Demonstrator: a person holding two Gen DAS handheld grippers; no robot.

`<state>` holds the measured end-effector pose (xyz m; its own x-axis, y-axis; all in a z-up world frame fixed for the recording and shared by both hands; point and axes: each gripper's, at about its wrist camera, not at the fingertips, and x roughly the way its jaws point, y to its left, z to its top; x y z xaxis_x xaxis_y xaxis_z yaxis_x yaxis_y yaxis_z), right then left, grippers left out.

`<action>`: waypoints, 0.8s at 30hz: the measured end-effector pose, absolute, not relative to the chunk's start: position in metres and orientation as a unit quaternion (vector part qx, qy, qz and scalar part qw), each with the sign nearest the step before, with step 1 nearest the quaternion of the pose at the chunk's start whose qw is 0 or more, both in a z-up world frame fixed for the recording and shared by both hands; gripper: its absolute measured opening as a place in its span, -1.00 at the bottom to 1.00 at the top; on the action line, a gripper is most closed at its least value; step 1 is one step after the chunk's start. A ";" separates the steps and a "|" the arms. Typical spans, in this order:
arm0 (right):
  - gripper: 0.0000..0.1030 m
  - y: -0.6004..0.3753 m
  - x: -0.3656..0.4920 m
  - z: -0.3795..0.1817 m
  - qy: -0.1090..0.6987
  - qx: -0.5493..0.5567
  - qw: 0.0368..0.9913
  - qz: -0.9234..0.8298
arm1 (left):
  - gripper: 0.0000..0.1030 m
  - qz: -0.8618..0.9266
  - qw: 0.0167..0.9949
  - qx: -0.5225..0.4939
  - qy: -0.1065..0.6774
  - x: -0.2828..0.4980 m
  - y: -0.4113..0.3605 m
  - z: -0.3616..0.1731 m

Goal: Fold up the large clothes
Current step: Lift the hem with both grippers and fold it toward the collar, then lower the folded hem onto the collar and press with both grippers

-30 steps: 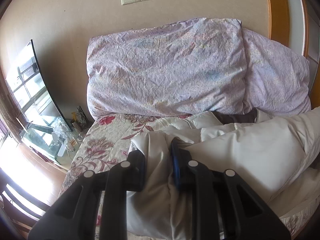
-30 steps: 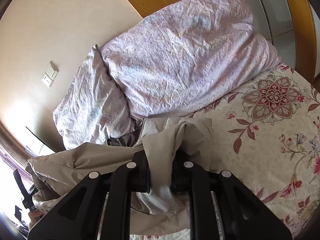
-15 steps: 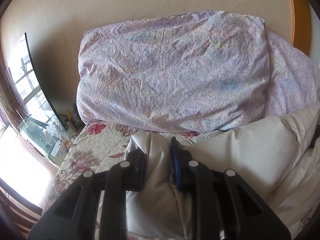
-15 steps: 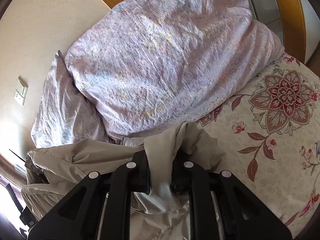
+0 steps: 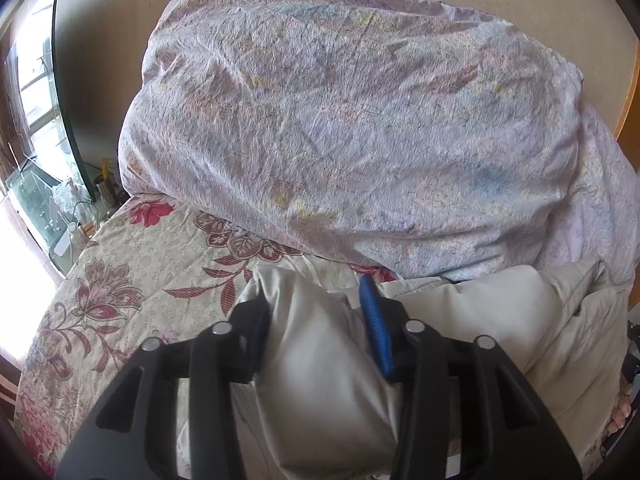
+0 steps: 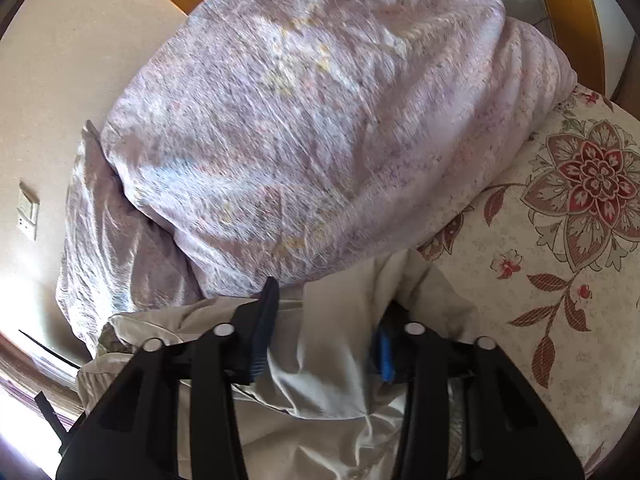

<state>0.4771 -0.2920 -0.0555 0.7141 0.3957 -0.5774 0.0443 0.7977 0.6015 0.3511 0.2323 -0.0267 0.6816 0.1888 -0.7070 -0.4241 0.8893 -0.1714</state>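
Garment (image 5: 320,360) btwn opening jaws, edges cut off

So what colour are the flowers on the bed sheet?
Mostly dark red, on a cream bed sheet with reddish-brown leaves. The right wrist view shows them best.

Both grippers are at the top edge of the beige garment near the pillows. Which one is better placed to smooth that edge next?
Left gripper, marginally: its opening jaws straddle a smooth garment fold, while the right gripper's fabric bunches against the pillow.
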 end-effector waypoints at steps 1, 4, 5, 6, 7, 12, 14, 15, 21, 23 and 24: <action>0.12 -0.293 0.475 -0.051 0.360 0.303 0.876 0.102 | 0.14 0.169 0.905 -0.163 0.354 0.349 0.232 -0.023; 0.12 -0.295 0.471 -0.040 0.352 0.300 0.881 0.103 | 0.72 0.194 0.919 -0.130 0.319 0.338 0.225 -0.003; 0.12 -0.296 0.467 -0.034 0.344 0.296 0.885 0.102 | 0.79 0.199 0.925 -0.116 0.304 0.333 0.222 0.005; 0.13 -0.297 0.464 -0.028 0.332 0.292 0.892 0.098 | 0.80 0.199 0.930 -0.104 0.291 0.328 0.219 0.012; 0.27 -0.299 0.459 -0.020 0.316 0.286 0.900 0.093 | 0.83 0.200 0.933 -0.094 0.284 0.323 0.216 0.018; 0.67 -0.290 0.431 0.009 0.245 0.206 0.945 0.070 | 0.86 0.163 0.947 -0.051 0.274 0.305 0.185 0.029; 0.67 -0.277 0.430 0.006 0.261 0.166 0.946 0.093 | 0.86 0.141 0.949 -0.039 0.280 0.304 0.168 0.023; 0.66 -0.271 0.430 0.003 0.272 0.149 0.945 0.105 | 0.86 0.132 0.948 -0.035 0.287 0.305 0.160 0.019; 0.64 -0.233 0.434 -0.030 0.330 0.074 0.933 0.127 | 0.86 0.119 0.935 -0.021 0.333 0.325 0.133 -0.020; 0.64 -0.225 0.437 -0.040 0.345 0.060 0.929 0.123 | 0.86 0.127 0.931 -0.025 0.342 0.332 0.133 -0.030; 0.63 -0.222 0.437 -0.045 0.350 0.057 0.927 0.121 | 0.86 0.133 0.929 -0.026 0.345 0.336 0.134 -0.034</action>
